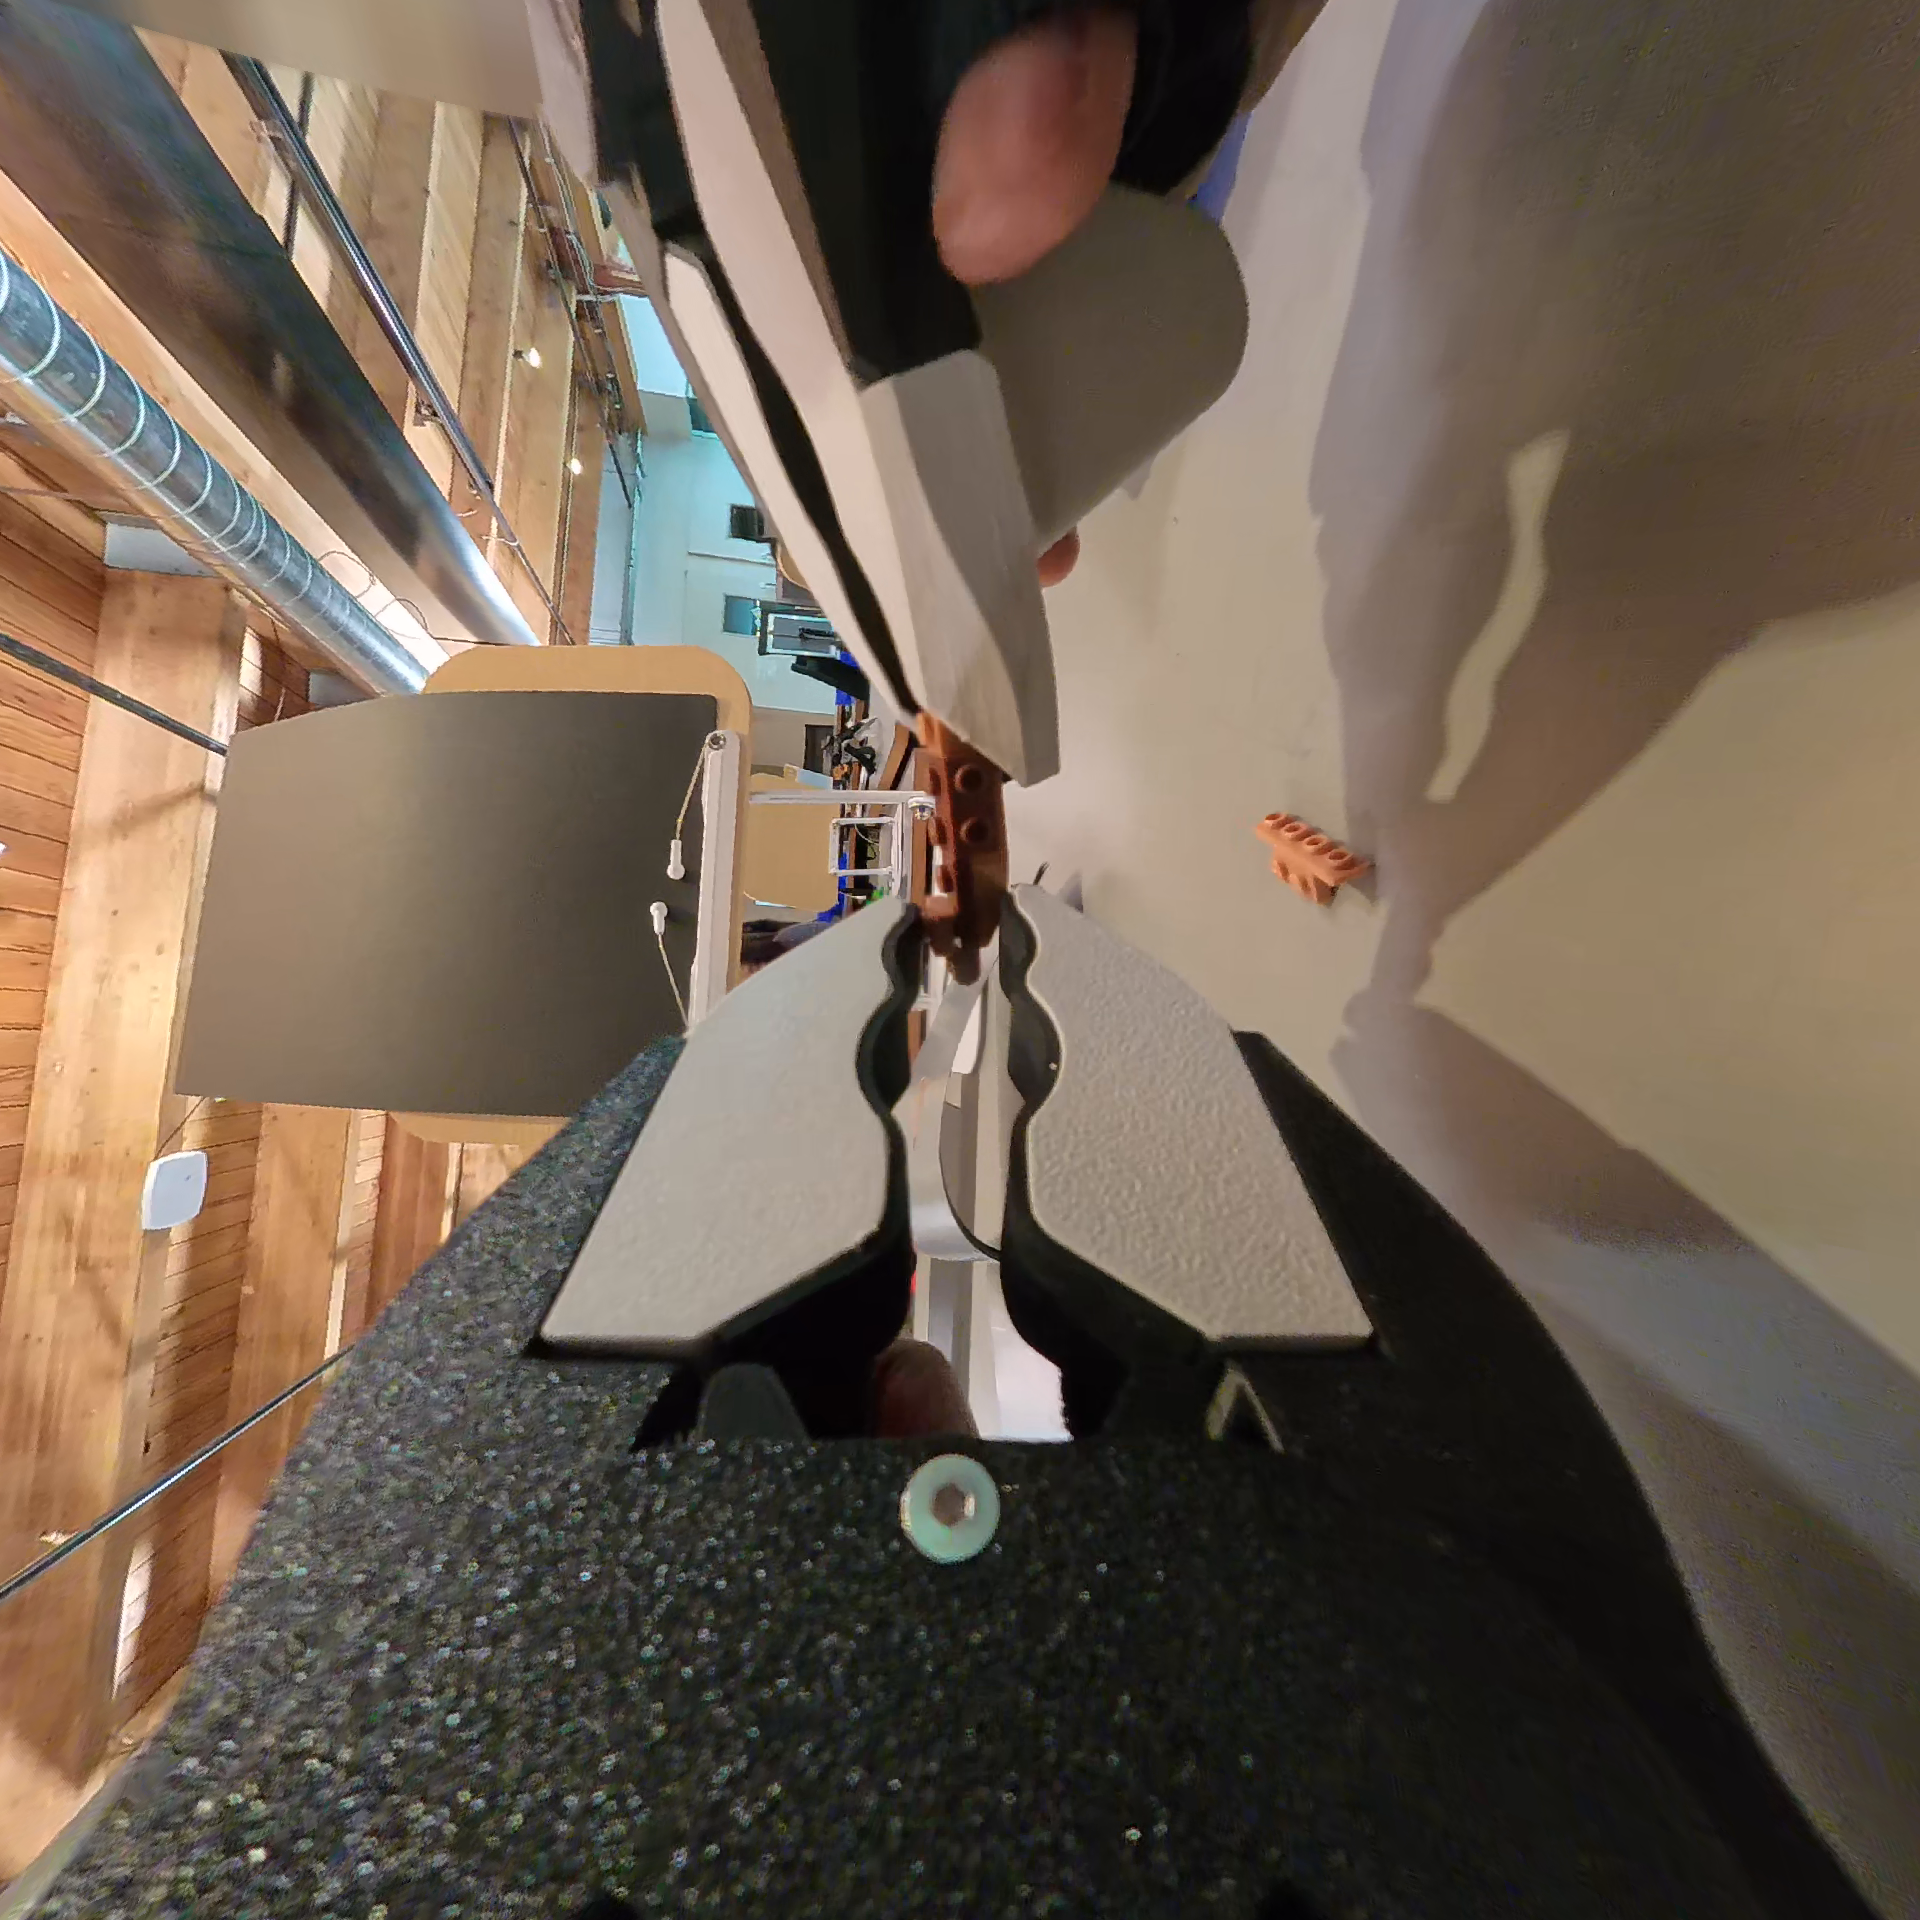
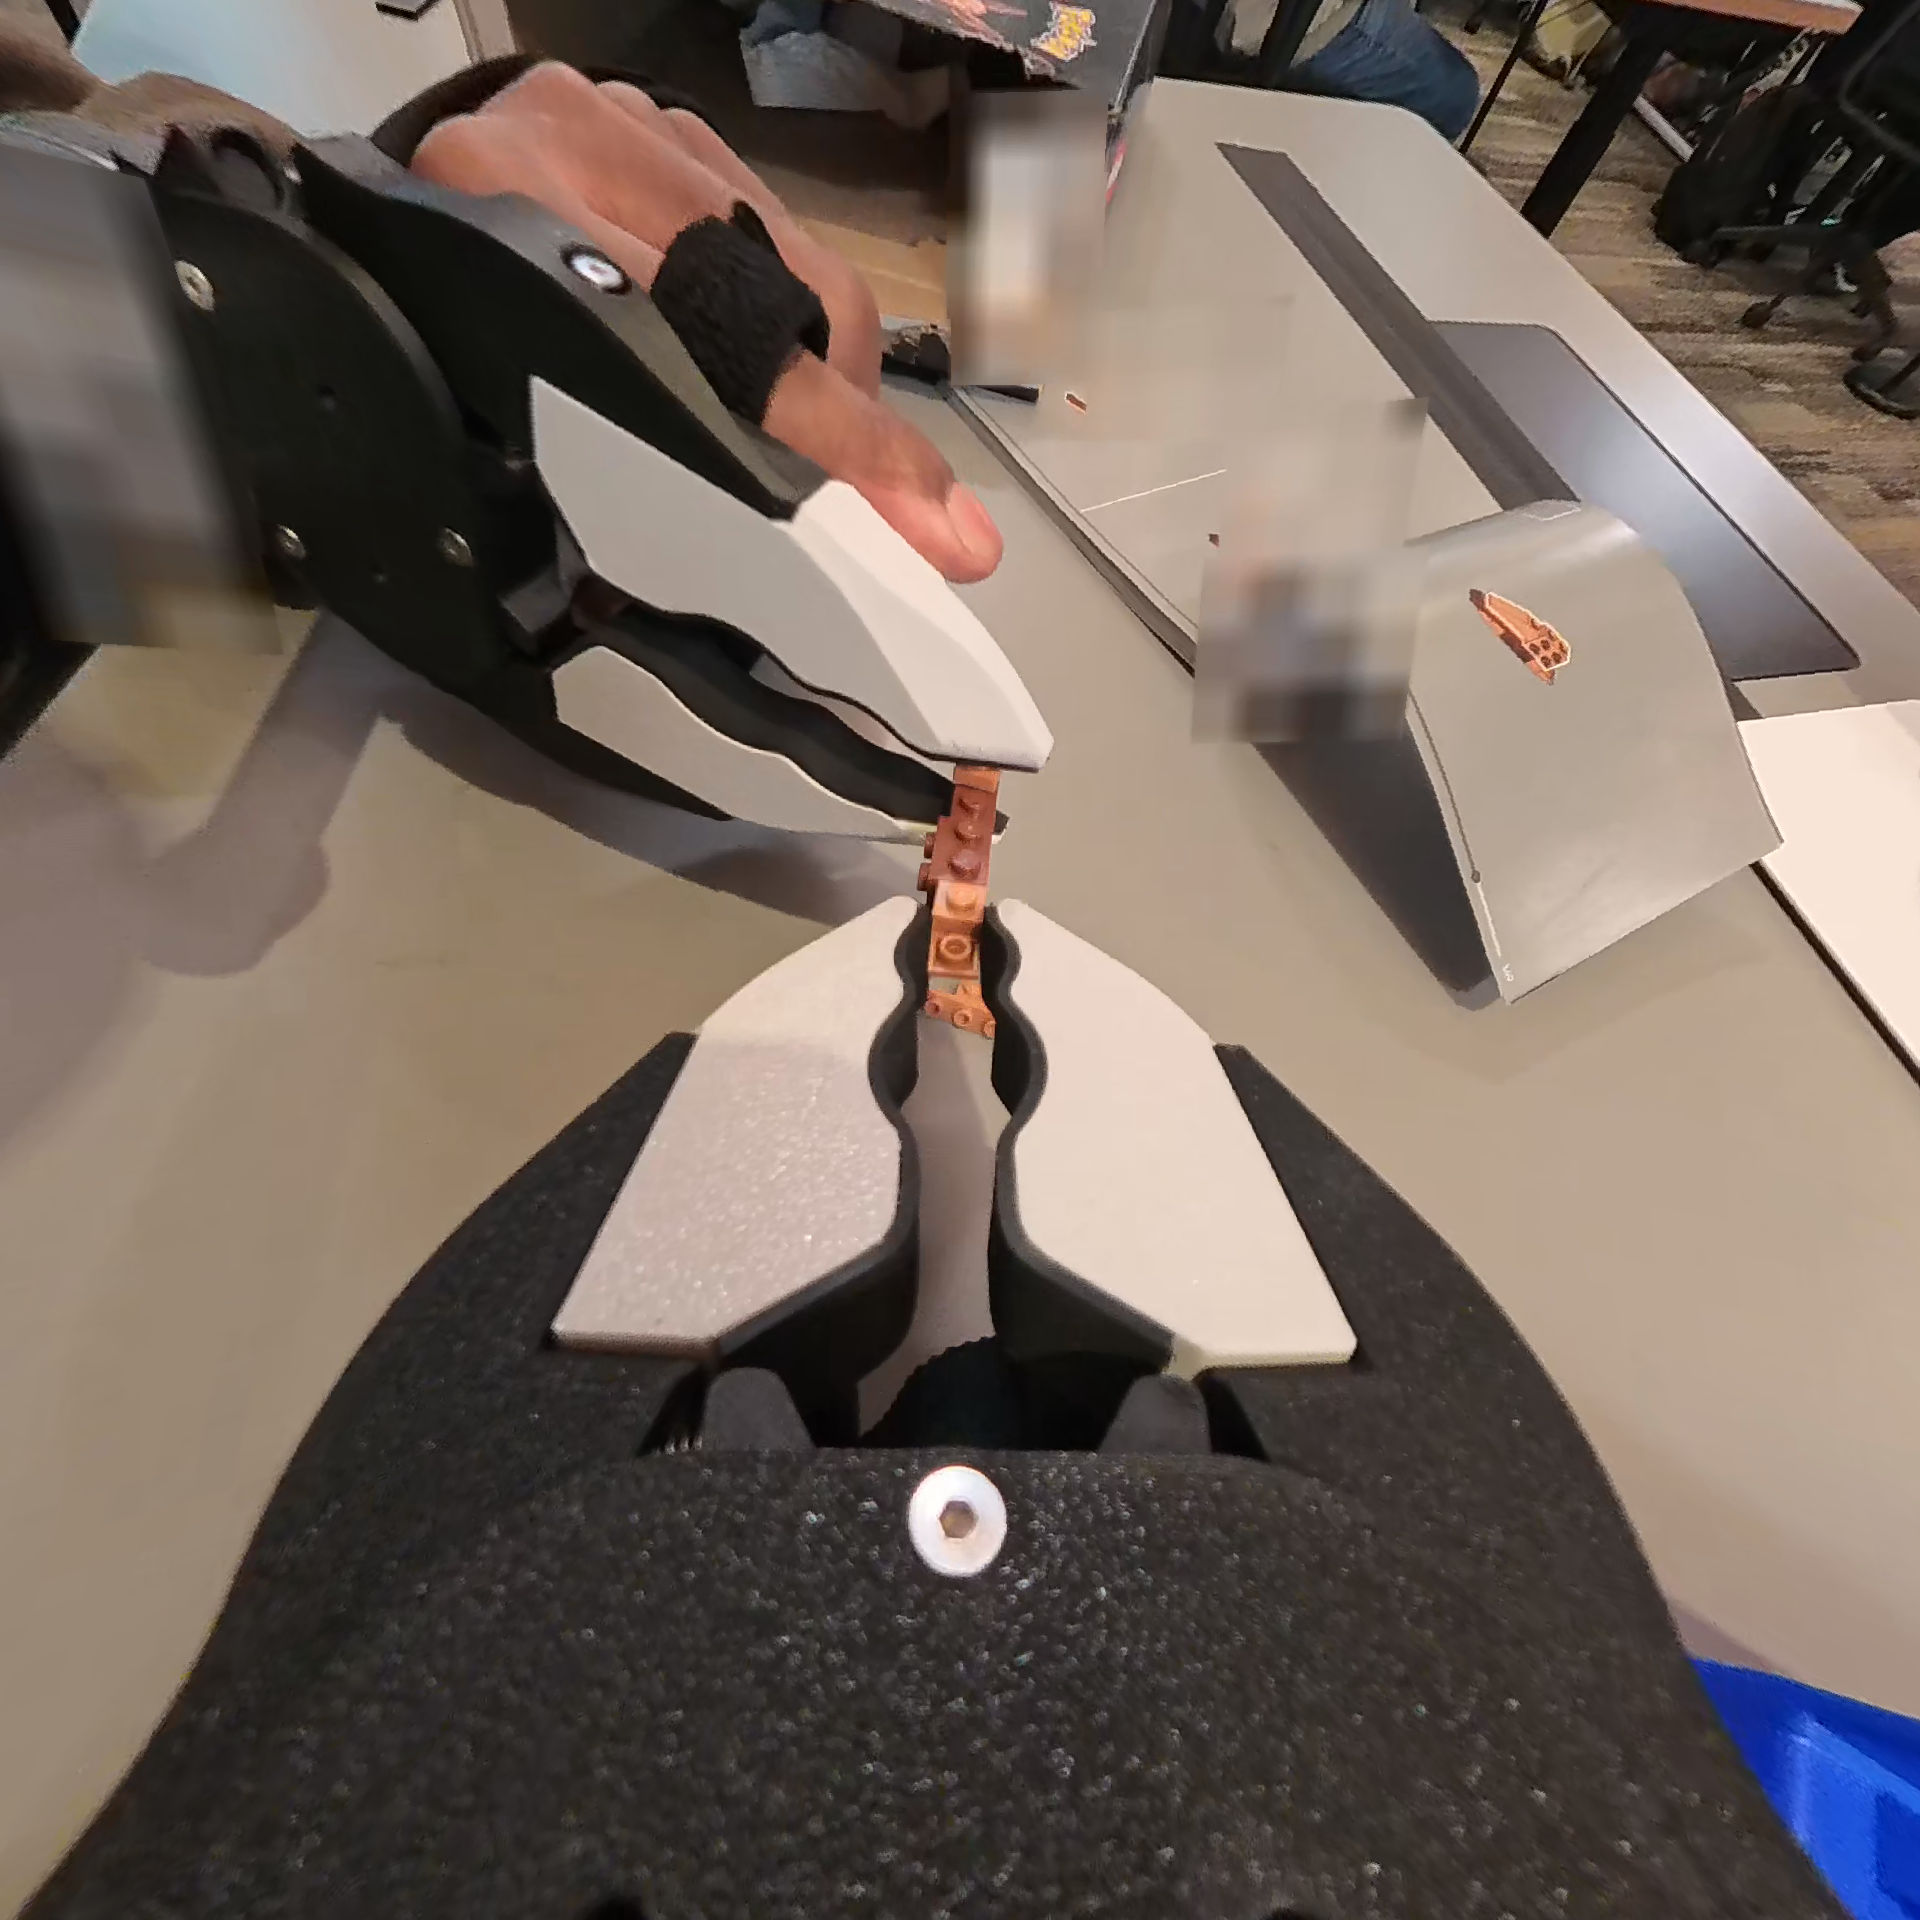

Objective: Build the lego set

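Note:
A small brown lego assembly is held between both grippers above the grey table (image 2: 312, 1091). My right gripper (image 2: 956, 920) is shut on its orange-brown lower piece (image 2: 956, 951). My left gripper (image 2: 987, 795) comes in from the left, shut on the dark brown studded upper piece (image 2: 966, 831). In the left wrist view my left gripper (image 1: 961, 920) pinches the dark brown piece (image 1: 966, 831), and the right gripper (image 1: 977, 743) meets it from above, tip to tip. The two pieces touch end to end.
A loose orange-brown lego piece (image 1: 1311, 854) lies on the table (image 1: 1195, 644). An open instruction booklet (image 2: 1579, 748) stands curled at the right, next to a dark flat panel (image 2: 1558, 416). A printed box (image 2: 1039, 31) sits at the back. A white sheet (image 2: 1849, 831) is at the right edge. The grippers are tip to tip, or close to it.

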Motion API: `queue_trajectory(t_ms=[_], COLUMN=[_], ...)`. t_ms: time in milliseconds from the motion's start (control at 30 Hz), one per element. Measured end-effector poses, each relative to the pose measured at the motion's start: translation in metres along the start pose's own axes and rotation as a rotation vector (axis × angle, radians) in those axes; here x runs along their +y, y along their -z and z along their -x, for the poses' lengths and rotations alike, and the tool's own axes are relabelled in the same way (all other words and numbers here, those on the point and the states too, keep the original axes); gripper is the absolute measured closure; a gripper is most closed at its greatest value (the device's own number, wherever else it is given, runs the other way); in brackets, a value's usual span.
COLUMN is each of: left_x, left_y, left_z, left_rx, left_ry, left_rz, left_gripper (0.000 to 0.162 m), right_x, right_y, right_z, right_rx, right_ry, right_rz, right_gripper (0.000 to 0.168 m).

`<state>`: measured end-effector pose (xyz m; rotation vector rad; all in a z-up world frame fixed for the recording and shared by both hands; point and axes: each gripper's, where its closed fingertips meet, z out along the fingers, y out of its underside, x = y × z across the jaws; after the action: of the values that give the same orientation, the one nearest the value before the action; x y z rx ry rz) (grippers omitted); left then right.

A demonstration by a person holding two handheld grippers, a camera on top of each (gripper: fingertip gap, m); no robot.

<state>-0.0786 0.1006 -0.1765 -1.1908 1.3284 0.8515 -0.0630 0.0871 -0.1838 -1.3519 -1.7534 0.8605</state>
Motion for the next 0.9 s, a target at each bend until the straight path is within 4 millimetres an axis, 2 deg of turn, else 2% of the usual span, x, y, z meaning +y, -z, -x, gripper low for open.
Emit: queue_trajectory(t_ms=[367,500,567,633,767,900], left_x=[-0.0006,-0.0002,-0.0017,-0.0033,-0.0028,-0.0023], left_y=[0.0002,0.0001,0.0005,0.0011,0.0015,0.0013], left_z=[-0.0015,-0.0024,-0.0037,-0.0037,-0.0033,-0.0053], left_rx=[0.015,0.021,0.026,0.027,0.028,0.089], left_ry=[0.039,0.038,0.037,0.039,0.062,0.232], left_rz=[-0.009,-0.01,-0.019,-0.028,-0.032,-0.075], left_gripper=[0.148,0.148,0.148,0.148,0.148,0.142], right_x=[-0.0011,-0.0017,-0.0002,-0.0004,-0.0003,-0.0006], right_y=[0.0012,0.0,-0.0022,-0.0036,-0.0042,-0.0037], right_z=[0.0,0.0018,0.0034,0.0044,0.0028,0.0013], right_rx=[-0.01,-0.04,-0.044,-0.039,-0.038,-0.049], right_ry=[-0.015,-0.05,-0.048,-0.038,-0.052,-0.063], right_rz=[-0.027,-0.037,-0.033,-0.039,-0.051,-0.084], right_gripper=[0.16,0.142,0.144,0.155,0.157,0.157])
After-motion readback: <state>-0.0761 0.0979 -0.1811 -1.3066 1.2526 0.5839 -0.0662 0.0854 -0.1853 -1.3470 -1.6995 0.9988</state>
